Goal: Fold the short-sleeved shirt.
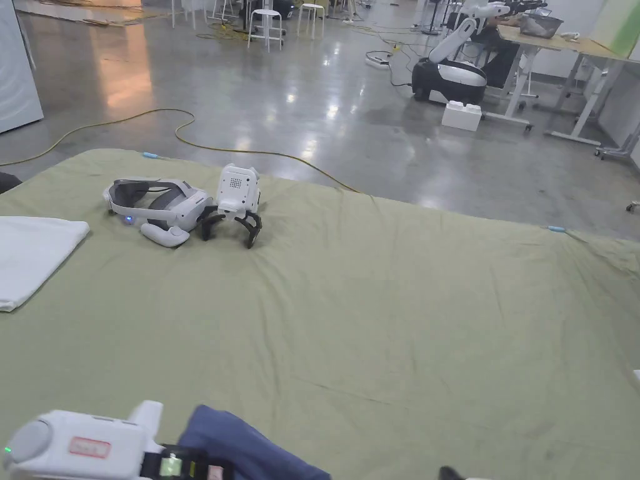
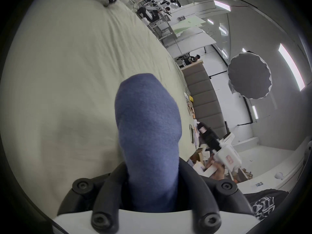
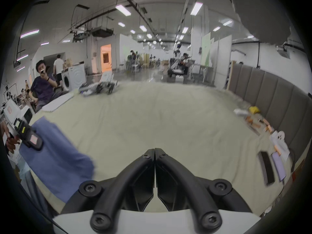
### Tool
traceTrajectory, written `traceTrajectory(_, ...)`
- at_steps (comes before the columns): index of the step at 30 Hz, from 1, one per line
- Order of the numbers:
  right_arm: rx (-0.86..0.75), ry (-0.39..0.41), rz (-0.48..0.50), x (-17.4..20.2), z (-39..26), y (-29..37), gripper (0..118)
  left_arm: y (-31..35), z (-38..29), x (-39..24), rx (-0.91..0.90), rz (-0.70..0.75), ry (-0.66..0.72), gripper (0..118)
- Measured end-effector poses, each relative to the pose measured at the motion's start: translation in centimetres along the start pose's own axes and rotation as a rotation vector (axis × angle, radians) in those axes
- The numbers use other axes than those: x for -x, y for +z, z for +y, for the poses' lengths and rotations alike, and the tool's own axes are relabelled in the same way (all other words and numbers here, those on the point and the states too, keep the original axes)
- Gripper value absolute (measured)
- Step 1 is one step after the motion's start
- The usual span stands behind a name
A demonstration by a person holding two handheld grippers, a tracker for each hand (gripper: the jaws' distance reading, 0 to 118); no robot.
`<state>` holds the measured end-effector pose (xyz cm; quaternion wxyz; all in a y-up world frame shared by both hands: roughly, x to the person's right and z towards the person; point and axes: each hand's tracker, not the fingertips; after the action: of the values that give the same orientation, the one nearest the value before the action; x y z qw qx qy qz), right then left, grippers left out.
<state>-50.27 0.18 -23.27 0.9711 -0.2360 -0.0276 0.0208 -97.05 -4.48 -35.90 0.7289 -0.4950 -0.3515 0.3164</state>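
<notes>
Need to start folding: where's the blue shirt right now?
The blue shirt hangs at the bed's near edge, bottom left in the head view, pinched in the left tongs.

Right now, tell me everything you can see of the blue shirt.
The blue shirt is plain soft knit fabric, bunched rather than spread or folded. The left gripper is shut on it, a rounded fold bulging out between the jaws. In the right gripper view the cloth hangs from that gripper and drapes down onto the near edge of the green bed sheet. The head view catches a corner of it at the bottom edge. Sleeves and collar cannot be made out.
</notes>
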Motion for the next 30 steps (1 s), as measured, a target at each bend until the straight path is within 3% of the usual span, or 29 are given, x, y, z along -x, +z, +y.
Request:
traceTrajectory(4,-0.060,-0.065,-0.045,-3.7,4.4,0.1,0,7.7,3.2,0.7,-0.051,0.135,-0.009,15)
traceTrajectory(12,-0.102,-0.096,-0.144,-7.3,7.0,0.7,0,19.1,6.2,2.5,-0.056,0.412,-0.008,15)
traceTrajectory(19,-0.084,-0.096,-0.161,-7.7,6.0,0.9,0,20.6,4.4,5.4,-0.103,0.652,0.115,19)
traceTrajectory(21,-0.067,-0.087,-0.164,-7.1,5.5,0.6,0,20.3,3.6,5.4,-0.142,0.702,0.099,23)
traceTrajectory(23,-0.053,-0.073,-0.165,-6.9,5.0,0.5,0,20.4,3.2,5.7,-0.211,0.766,0.098,43)
traceTrajectory(25,-0.038,-0.068,-0.156,-6.8,4.5,0.1,0,20.9,2.7,5.4,-0.254,0.814,0.131,55)
traceTrajectory(30,-0.021,-0.055,-0.144,-6.5,4.3,-0.2,0,24.4,3.0,3.9,-0.366,0.961,0.095,61)
